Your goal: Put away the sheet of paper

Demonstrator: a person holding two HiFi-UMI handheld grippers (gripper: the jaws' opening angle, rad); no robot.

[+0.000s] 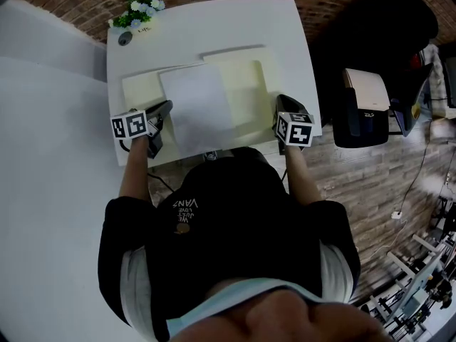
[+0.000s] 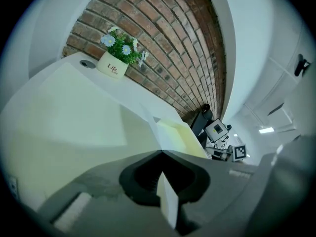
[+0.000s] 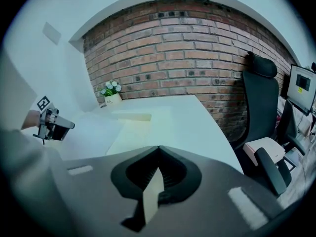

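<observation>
Flanking the sheet of paper point(image 1: 196, 109), which lies flat on a cream folder point(image 1: 253, 84) on the table point(image 1: 214, 20): left gripper point(image 1: 167, 107), right gripper point(image 1: 282, 100), both pinched closed, empty. Risk: closed tips could skid or crease the thin sheet instead of lifting its edge.

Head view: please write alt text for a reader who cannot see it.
Seen from above, a person at a white table holds the left gripper and right gripper on either side of a white sheet of paper lying on a pale yellow folder.
</observation>
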